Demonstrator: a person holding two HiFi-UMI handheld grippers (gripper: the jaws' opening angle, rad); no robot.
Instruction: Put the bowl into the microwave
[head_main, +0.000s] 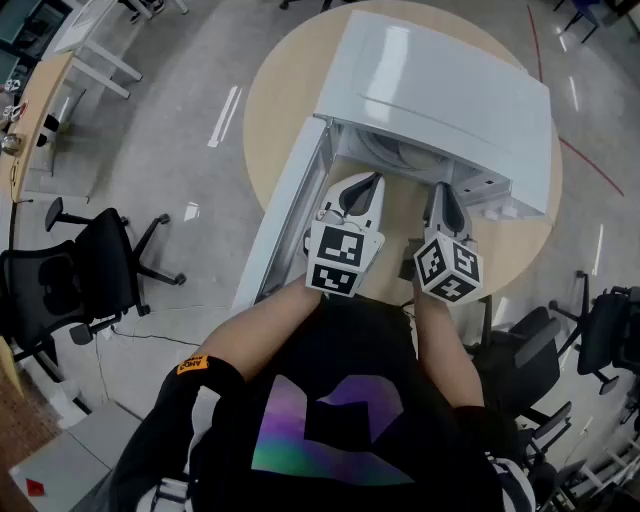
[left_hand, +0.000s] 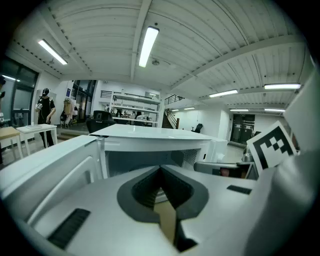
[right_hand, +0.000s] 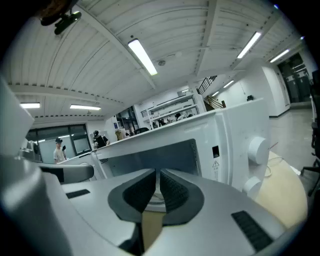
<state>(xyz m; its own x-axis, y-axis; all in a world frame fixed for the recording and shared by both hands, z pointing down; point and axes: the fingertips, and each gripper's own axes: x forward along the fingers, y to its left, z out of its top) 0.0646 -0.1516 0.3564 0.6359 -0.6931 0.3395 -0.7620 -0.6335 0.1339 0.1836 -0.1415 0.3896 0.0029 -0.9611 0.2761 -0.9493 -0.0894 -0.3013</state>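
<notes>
left tool (left_hand: 161, 171), right tool (right_hand: 157, 173) closed, facing microwave (head_main: 440, 100)

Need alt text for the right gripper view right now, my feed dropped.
The right gripper, its fingers nearly together and holding nothing, points into the open cavity of a white microwave close ahead. Two round white knobs sit on the panel right of the cavity, and the tan table shows beyond them.

A white microwave (head_main: 440, 95) sits on a round table (head_main: 272, 95), its door (head_main: 283, 218) open to the left. The left gripper (head_main: 364, 190) and right gripper (head_main: 446, 205) point side by side at its opening.
</notes>
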